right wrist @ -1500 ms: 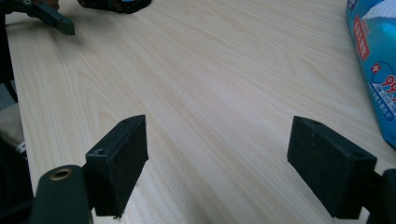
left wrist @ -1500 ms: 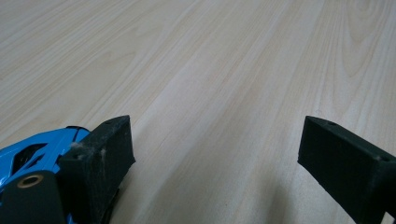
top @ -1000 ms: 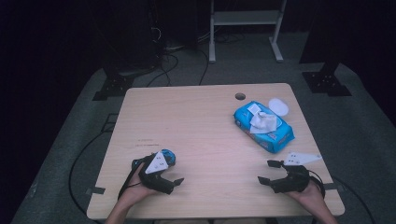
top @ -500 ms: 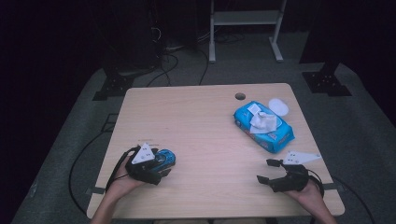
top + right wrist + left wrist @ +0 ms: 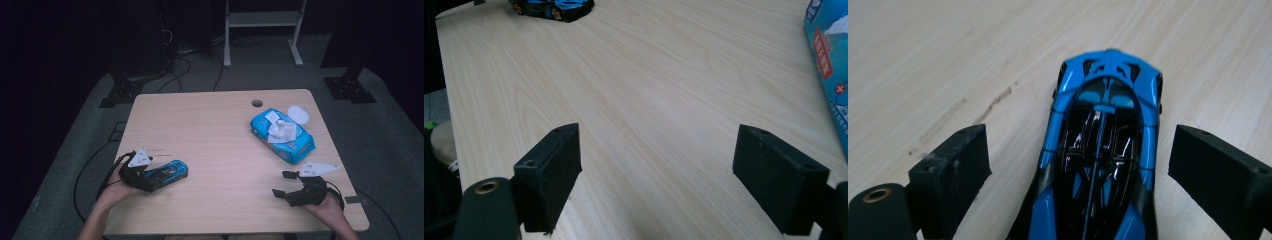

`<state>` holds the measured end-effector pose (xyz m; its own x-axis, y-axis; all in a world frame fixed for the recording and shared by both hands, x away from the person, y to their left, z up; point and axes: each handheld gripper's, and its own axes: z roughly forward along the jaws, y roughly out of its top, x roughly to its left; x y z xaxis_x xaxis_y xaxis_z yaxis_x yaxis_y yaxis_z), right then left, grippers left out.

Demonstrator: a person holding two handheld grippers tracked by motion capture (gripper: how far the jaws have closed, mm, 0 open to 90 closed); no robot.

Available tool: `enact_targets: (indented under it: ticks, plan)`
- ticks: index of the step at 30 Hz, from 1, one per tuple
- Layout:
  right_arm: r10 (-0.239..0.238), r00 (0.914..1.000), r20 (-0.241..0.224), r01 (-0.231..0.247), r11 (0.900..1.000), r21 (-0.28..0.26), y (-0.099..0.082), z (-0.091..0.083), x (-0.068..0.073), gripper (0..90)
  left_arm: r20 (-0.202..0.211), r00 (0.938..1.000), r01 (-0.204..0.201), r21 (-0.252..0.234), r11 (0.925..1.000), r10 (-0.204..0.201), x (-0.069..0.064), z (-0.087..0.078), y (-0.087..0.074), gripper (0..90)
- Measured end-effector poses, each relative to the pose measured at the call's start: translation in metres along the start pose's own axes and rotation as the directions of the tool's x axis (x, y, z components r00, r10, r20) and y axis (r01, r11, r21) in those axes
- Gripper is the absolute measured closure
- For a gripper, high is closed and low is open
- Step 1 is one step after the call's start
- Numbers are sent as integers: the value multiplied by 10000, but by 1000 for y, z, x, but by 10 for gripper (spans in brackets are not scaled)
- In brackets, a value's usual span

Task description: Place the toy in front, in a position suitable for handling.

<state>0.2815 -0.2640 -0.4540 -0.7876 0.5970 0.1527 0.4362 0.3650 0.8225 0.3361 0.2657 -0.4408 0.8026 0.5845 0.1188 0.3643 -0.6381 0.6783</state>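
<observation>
A blue and black toy car lies on the wooden table near its front left. My left gripper is open around the car's rear half. In the left gripper view the car lies lengthwise between the two pads, nose pointing away, with a gap on each side. My right gripper rests open near the front right edge, nothing between its fingers. The right gripper view looks across bare wood past that gripper to the car far off.
A blue pack of wet wipes with a wipe pulled up lies at the right back, its edge in the right gripper view. A white round lid sits behind it. A cable hole is near the back edge.
My left gripper has moved left and turned, and the car now lies lengthwise between its jaws. The right gripper has stayed still.
</observation>
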Motion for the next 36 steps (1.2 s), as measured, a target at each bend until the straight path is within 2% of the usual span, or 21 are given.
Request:
enact_targets:
  ticks: [2,4,6,10,12,13,17,18,21,23,28,30,36]
  plan:
    - [-12,10000,-36,12,10000,50,0,1,0,187,181,9998,-89,272,9996,84,1,5,0,90]
    - [-29,10000,-62,30,10000,87,1,2,1,187,546,9984,-175,707,9973,136,1,12,2,90]
    - [-67,10000,-73,68,9999,112,1,3,0,187,622,9976,-357,932,9950,300,0,17,4,92]
    - [-78,9999,-149,81,9998,192,1,4,0,187,875,9955,-461,1225,9914,354,2,25,10,96]
    - [-94,9998,-184,98,9998,191,1,5,1,187,1054,9940,-422,1336,9901,282,4,28,11,130]
    - [-102,9997,-207,107,9997,202,2,5,1,187,1204,9925,-390,1458,9885,214,5,30,12,131]
    - [-155,9996,-250,160,9997,196,2,5,1,187,1372,9901,-564,2003,9781,290,6,39,13,139]
    - [-153,9996,-250,157,9997,181,2,5,1,188,1414,9898,-430,1942,9800,154,7,40,14,141]
    - [-130,9996,-253,134,9998,152,2,4,0,187,1551,9878,-473,1929,9801,172,8,41,15,164]
    - [-153,9996,-257,158,9997,169,2,4,0,188,1802,9834,-545,1823,9817,211,9,40,16,239]
    - [-174,9995,-267,179,9997,188,2,4,1,188,1821,9825,-798,2221,9717,391,8,41,22,256]
    - [-175,9995,-264,179,9997,156,2,4,1,188,1758,9828,-926,2078,9738,560,7,41,22,257]
    - [-146,9996,-255,150,9998,145,2,3,0,188,1691,9846,-772,1918,9784,446,7,40,19,258]
